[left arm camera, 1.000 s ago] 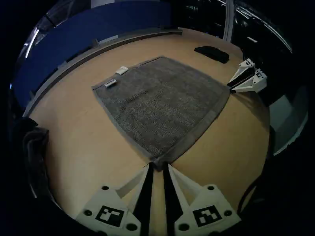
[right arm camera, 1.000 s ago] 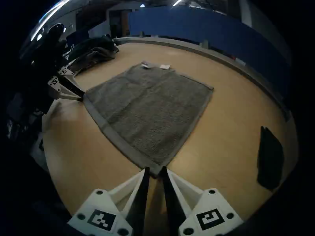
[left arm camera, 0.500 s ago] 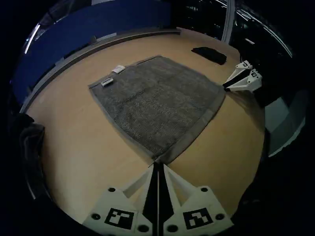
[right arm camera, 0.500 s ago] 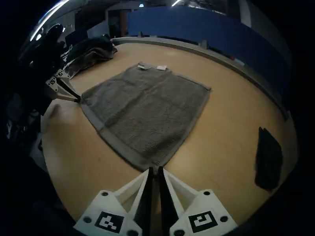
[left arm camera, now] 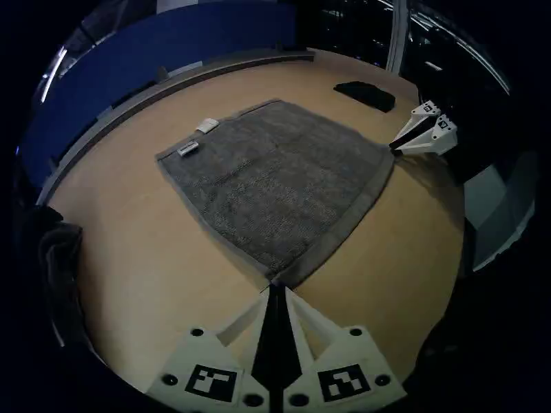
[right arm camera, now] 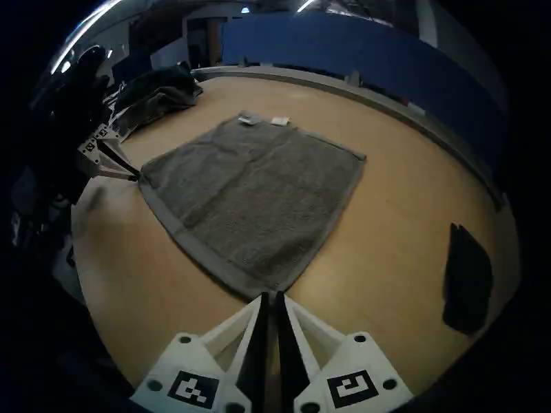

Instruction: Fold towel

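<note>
The left gripper (left arm camera: 275, 289) has its two fingers pressed together on the near corner of the grey towel (left arm camera: 275, 179), and the right gripper (right arm camera: 273, 297) pinches the corner nearest it the same way. The towel lies spread flat on the wooden table (left arm camera: 131, 234). Beyond it a black cloth (left arm camera: 365, 95) lies apart, and a blue partition (left arm camera: 172, 48) runs along the table's far edge
</note>
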A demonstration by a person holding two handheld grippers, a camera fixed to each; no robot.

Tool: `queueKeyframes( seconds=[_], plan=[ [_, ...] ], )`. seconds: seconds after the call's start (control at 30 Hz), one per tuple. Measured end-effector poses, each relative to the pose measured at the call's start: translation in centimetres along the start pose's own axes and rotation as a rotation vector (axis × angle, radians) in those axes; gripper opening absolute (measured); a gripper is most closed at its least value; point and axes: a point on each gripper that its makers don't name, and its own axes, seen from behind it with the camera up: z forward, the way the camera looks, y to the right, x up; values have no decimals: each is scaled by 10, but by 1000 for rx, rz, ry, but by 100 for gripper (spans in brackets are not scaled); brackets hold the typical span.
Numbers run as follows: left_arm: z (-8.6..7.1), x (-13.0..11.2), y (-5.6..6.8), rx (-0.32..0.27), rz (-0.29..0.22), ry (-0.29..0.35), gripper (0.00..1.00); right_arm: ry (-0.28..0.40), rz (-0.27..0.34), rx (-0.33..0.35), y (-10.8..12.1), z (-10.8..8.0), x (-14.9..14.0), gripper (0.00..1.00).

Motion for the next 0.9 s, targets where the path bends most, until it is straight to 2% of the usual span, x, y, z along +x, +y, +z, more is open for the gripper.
queueKeyframes(
  seconds=[0.37, 0.9],
  plan=[
    [-15, 14, -2, 5, -45, 21, 0, 24, -5, 1, -1, -15, 14, 8],
    [-57, 40, 4, 5, -131, 44, 0, 69, 19, 6, -5, -65, 46, 8]
  ],
)
